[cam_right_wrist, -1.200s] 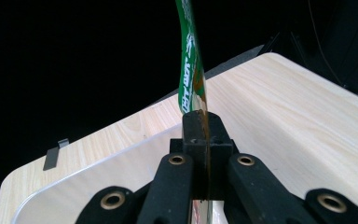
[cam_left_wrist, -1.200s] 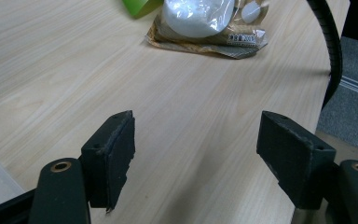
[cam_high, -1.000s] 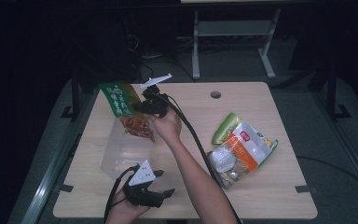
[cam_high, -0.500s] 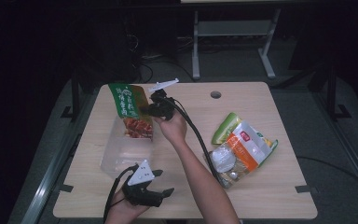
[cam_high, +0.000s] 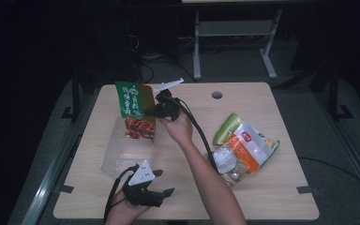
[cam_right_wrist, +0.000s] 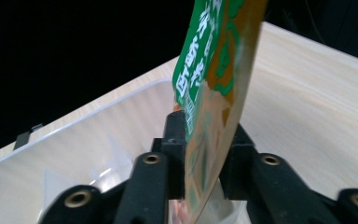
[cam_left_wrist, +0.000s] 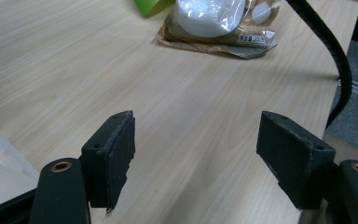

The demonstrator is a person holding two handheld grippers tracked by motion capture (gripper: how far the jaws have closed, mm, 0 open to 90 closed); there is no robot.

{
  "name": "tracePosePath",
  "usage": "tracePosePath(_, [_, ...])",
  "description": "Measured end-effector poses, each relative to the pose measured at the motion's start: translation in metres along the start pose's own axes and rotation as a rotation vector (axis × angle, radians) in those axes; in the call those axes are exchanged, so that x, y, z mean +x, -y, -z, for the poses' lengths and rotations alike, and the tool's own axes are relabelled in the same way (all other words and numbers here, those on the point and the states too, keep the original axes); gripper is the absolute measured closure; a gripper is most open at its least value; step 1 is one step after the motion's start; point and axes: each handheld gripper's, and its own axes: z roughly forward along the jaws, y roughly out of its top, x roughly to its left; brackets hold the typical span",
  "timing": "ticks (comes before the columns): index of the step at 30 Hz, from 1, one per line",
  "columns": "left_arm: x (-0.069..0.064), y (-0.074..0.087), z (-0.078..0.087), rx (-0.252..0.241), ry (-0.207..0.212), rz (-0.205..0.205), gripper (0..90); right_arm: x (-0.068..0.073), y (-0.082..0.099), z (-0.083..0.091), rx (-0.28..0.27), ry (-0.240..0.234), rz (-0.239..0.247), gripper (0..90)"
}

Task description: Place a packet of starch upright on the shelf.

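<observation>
Near the table's [cam_high: 262,197] far-left corner, in the high view, the right gripper [cam_high: 155,111] holds a green snack pouch [cam_high: 135,111] upright, its lower end inside a clear plastic bin [cam_high: 122,157]. At the near edge, the left gripper [cam_high: 161,193] rests with jaws apart. From the left gripper view, its spread jaws frame bare wood, with a white-and-brown packet [cam_left_wrist: 216,21] beyond them. From the right gripper view, the jaws have just been opening, the pouch [cam_right_wrist: 212,84] between them above the bin [cam_right_wrist: 74,144].
</observation>
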Motion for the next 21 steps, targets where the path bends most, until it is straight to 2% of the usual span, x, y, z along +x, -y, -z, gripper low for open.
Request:
tracePosePath(8, [-0.001,0.0,-0.003,0.006,0.003,-0.002,27.5,-0.004,0.002,0.019,0.01,0.008,-0.003,60.0])
tracePosePath(13, [0.0,0.0,-0.003,0.013,-0.001,-0.004,27.5,-0.007,0.007,0.026,0.015,-0.003,-0.012,57.3])
tracePosePath(14, [0.0,0.001,-0.003,0.008,-0.001,0.0,27.4,-0.009,0.01,0.03,0.018,-0.03,-0.035,54.0])
tracePosePath(21, [0.001,0.001,-0.004,0.011,-0.001,0.009,27.5,-0.008,0.014,0.041,0.034,-0.022,-0.015,51.7])
